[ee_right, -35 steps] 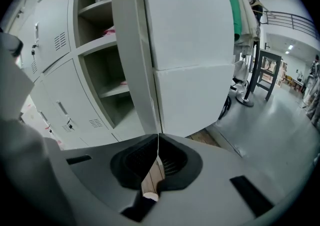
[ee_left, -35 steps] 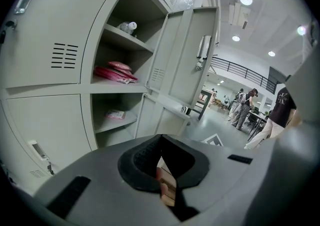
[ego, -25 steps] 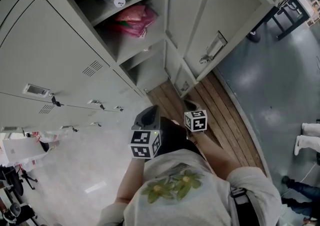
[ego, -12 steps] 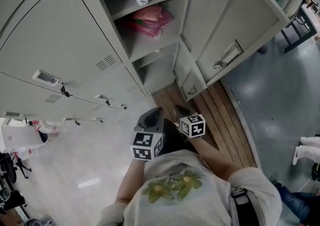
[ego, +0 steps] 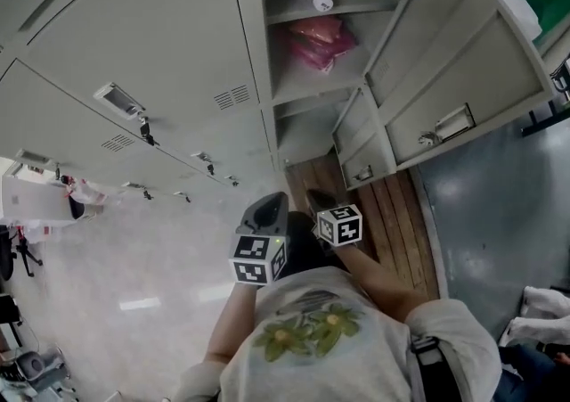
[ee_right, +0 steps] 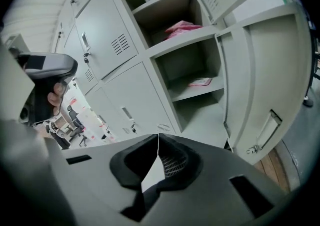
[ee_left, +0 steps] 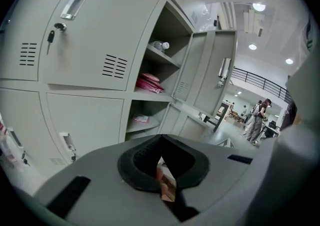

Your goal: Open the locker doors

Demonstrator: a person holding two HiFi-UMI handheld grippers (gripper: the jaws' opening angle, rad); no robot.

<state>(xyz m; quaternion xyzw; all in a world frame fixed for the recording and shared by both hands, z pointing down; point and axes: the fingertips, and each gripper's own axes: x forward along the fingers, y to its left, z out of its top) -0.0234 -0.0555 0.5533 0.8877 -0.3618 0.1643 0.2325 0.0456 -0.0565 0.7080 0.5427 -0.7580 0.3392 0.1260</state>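
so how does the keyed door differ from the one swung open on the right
The keyed door is shut flush and hides its inside, while the right door stands swung out and leaves its inside exposed. The keyed door faces the room; the right door stands edge-on to the row. Both are pale grey metal.

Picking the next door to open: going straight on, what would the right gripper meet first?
Most likely the closed lower locker door, near its vent slots, just left of the open compartments. Nothing shows between it and the shut right gripper, though depth is unclear.
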